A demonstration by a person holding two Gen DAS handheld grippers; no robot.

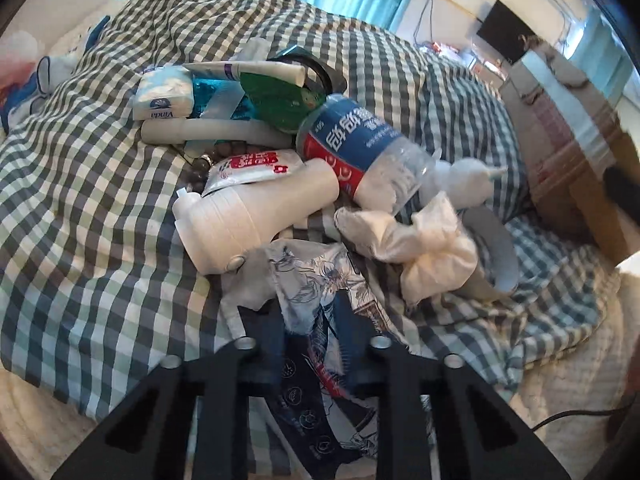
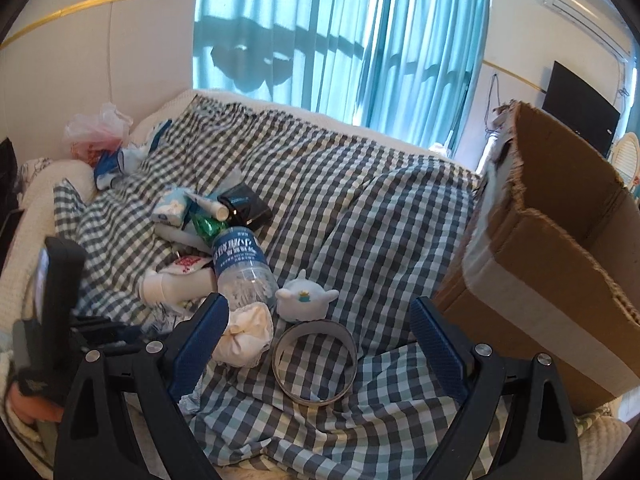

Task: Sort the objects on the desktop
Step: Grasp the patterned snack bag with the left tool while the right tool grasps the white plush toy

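Printed foil wrapper point(image 1: 320, 320) lies at the near edge of the pile on the checked bedspread point(image 1: 100, 208), pinched by our left tool point(image 1: 316, 344). Lifting could drag the crumpled tissue point(image 1: 416, 244) or white bottle point(image 1: 256, 216) along. Our right tool point(image 2: 320, 344) hangs spread, empty.

A bed point(image 2: 168, 116) is carrying a rumpled checked cloth point(image 2: 360, 200). Lying on the cloth are a clutter pile at left with a water bottle point(image 2: 240, 264), a tape ring point(image 2: 316, 360) nearer, and a cardboard box point(image 2: 560, 280) at right.
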